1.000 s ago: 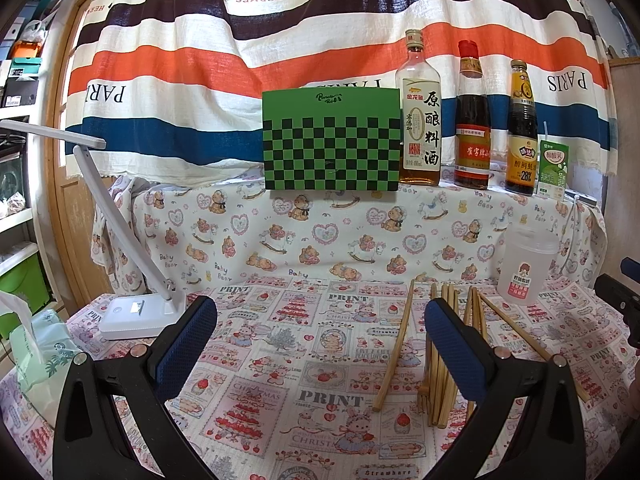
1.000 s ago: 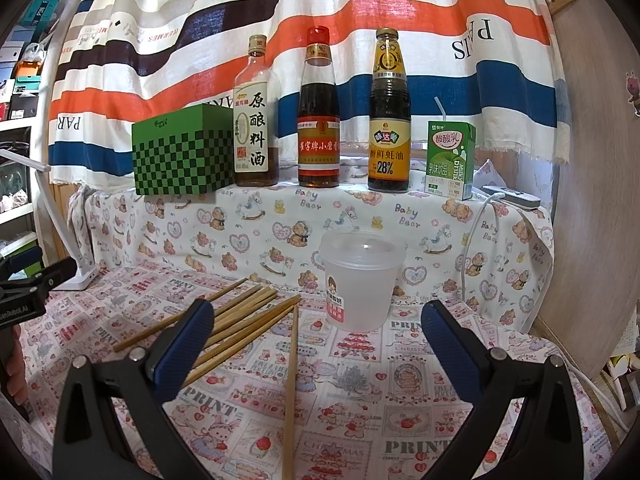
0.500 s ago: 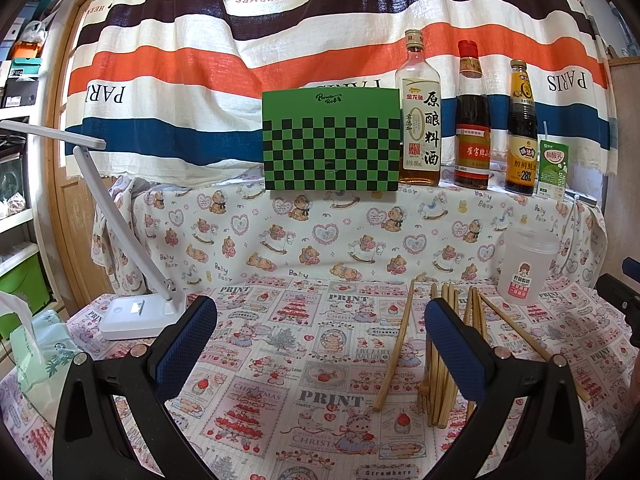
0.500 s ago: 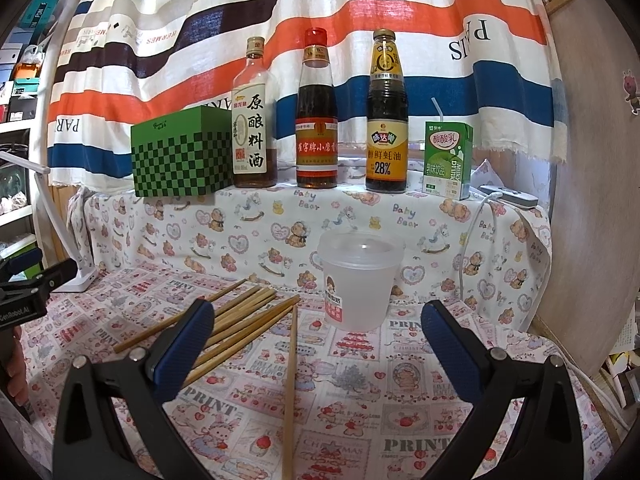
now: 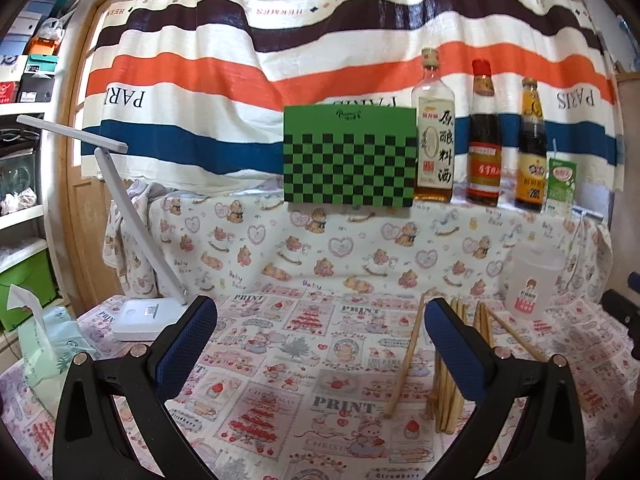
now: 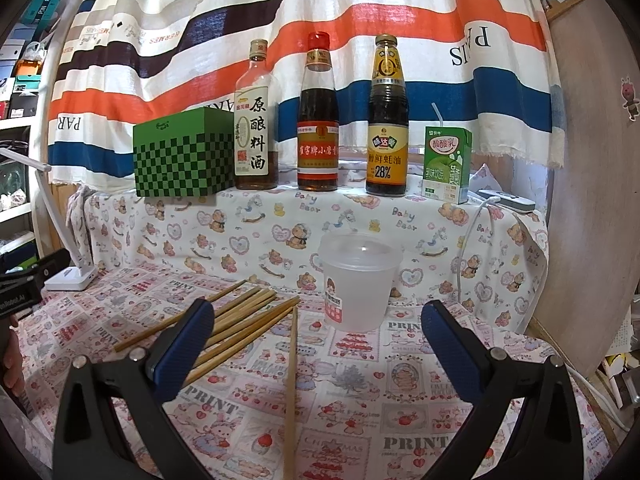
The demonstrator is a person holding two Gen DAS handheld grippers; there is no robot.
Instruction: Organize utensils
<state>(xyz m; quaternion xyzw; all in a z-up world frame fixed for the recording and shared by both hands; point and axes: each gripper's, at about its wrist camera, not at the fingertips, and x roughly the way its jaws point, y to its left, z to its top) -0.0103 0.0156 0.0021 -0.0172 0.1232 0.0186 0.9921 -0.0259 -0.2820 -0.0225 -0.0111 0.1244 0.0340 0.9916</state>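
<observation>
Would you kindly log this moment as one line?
left gripper: open, empty | right gripper: open, empty | chopsticks: loose on tablecloth | cup: upright, empty | phase: pre-grasp

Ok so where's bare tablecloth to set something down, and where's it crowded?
Free: the wide patch between the lamp base and the lone left chopstick, and the cloth right of the plastic cup toward the white cable. Crowded: the chopsticks left of the cup.
</observation>
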